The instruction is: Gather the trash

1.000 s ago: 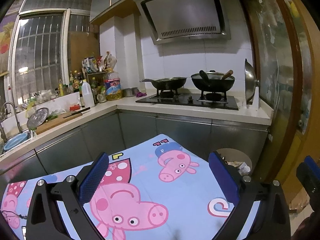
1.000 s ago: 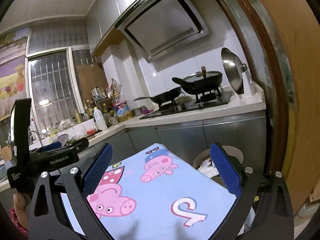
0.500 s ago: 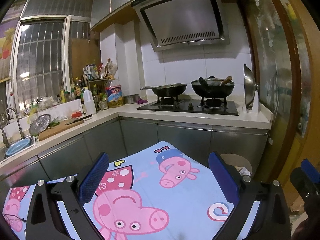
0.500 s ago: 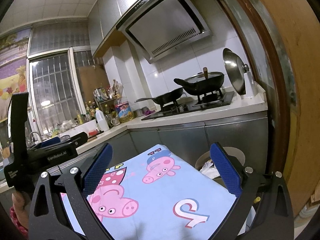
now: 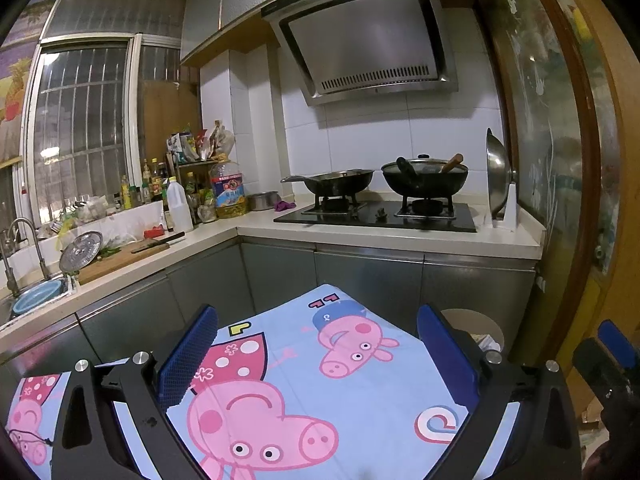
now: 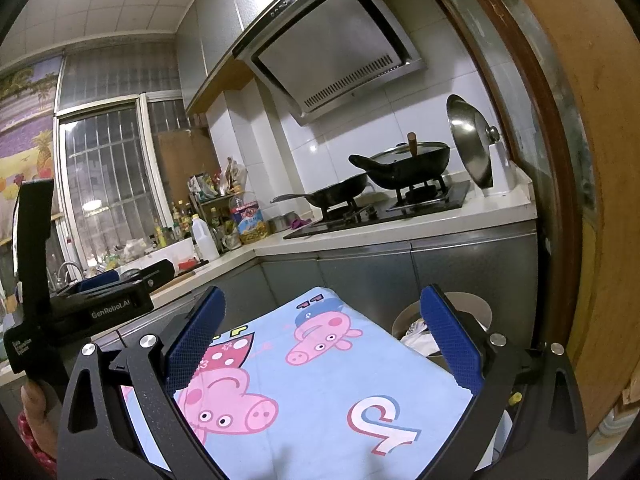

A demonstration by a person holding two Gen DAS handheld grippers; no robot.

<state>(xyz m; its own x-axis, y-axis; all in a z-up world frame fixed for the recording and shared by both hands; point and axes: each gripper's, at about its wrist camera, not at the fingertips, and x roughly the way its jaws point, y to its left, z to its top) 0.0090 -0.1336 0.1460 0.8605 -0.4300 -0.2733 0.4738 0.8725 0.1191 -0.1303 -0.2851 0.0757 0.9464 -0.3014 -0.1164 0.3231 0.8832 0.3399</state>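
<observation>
Trash bin (image 5: 474, 326) is seen at 4 o'clock in left wrist view, beyond cartoon cloth (image 5: 320, 380); left gripper (image 5: 318, 356) is spread wide, nothing held. Right wrist view: right gripper (image 6: 324, 338) wide, empty; bin holds crumpled waste (image 6: 416, 330). No loose trash is visible, so stage can't be judged.

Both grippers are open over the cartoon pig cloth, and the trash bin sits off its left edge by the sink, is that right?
Not quite. The trash bin sits off the cloth's right edge, below the stove counter near the wooden door frame, as the right wrist view shows. Both the left gripper and right gripper are open over the cloth.
</observation>
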